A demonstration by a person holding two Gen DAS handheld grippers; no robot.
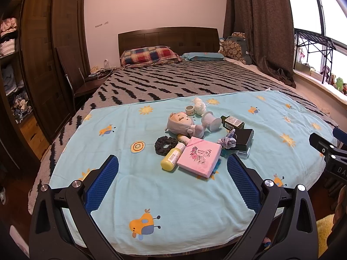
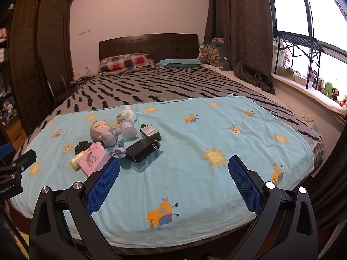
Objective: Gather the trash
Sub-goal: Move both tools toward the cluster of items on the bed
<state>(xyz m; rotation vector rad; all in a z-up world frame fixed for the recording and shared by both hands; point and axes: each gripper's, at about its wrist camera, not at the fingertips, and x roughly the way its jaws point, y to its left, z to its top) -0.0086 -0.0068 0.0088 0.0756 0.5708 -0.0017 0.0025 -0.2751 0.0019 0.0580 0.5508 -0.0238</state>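
A heap of items lies on a light blue sheet [image 1: 151, 195] on the bed: a pink box [image 1: 199, 156], a yellow bottle [image 1: 171, 158], a dark scrunchie [image 1: 166, 144], a plush doll [image 1: 184, 123], a black box [image 1: 244, 138], a dark green bottle [image 1: 232, 122], a white spool [image 1: 211, 121] and a small cup [image 1: 190, 110]. My left gripper [image 1: 172, 164] is open and empty, just short of the pink box. My right gripper [image 2: 174, 166] is open and empty, to the right of the heap; the black box [image 2: 142, 149] and pink box [image 2: 93, 159] lie by its left finger.
The bed has a striped grey blanket [image 1: 173, 82], pillows [image 1: 149, 55] and a dark headboard. A wardrobe [image 1: 43, 65] and chair stand at the left. Curtains [image 2: 238, 32] and a window sill with toys [image 2: 325, 86] are at the right.
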